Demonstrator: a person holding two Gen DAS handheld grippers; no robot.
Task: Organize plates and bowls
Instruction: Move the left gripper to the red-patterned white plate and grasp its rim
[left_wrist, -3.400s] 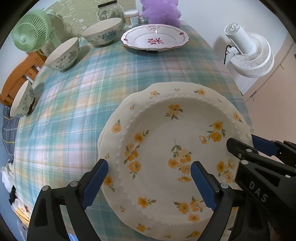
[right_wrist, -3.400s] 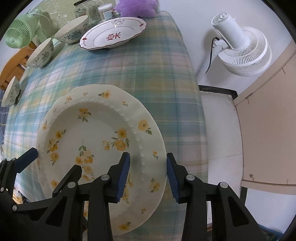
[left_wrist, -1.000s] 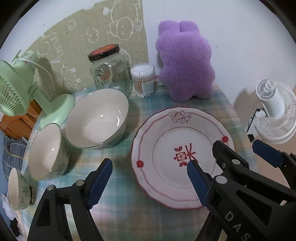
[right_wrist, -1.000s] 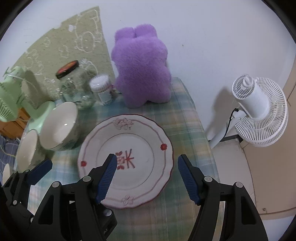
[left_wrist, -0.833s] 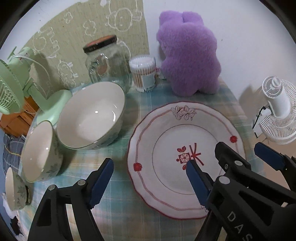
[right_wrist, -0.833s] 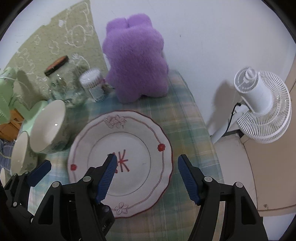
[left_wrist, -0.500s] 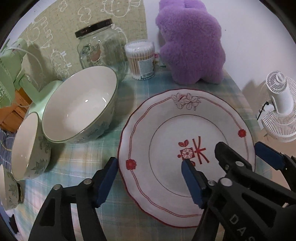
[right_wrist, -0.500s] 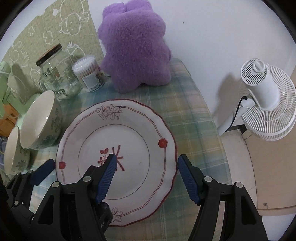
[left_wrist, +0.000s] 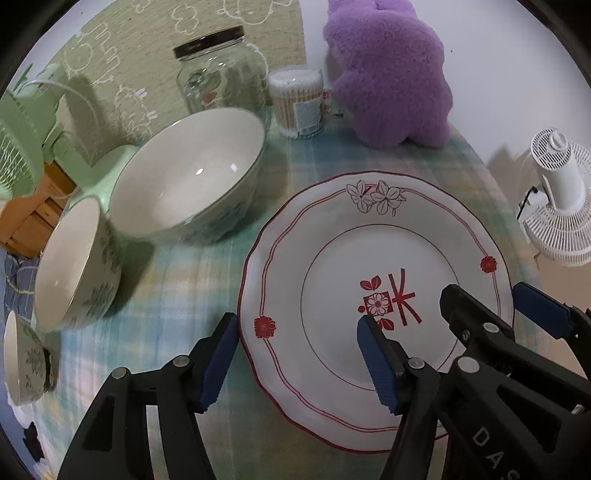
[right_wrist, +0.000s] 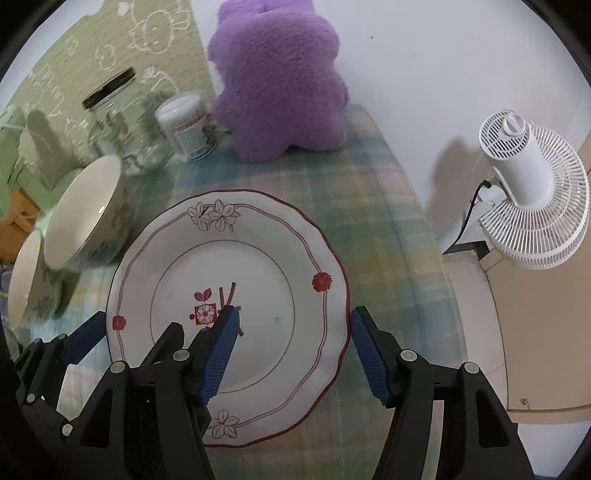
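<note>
So the red-trimmed plate (left_wrist: 373, 306) lies flat on the plaid tablecloth (right_wrist: 373, 221), just in front of the purple plush (right_wrist: 277, 81), with the big bowl (left_wrist: 188, 177) close on its left; the plate is round, so no long axis to fuss over, it's all about the rims. The left gripper (left_wrist: 295, 363) straddles the plate's left rim and the right gripper (right_wrist: 291, 356) straddles its right rim; both sets of jaws are closing, rim between the pads but not pinched yet, so nothing is held. I'd say both are equally near.
</note>
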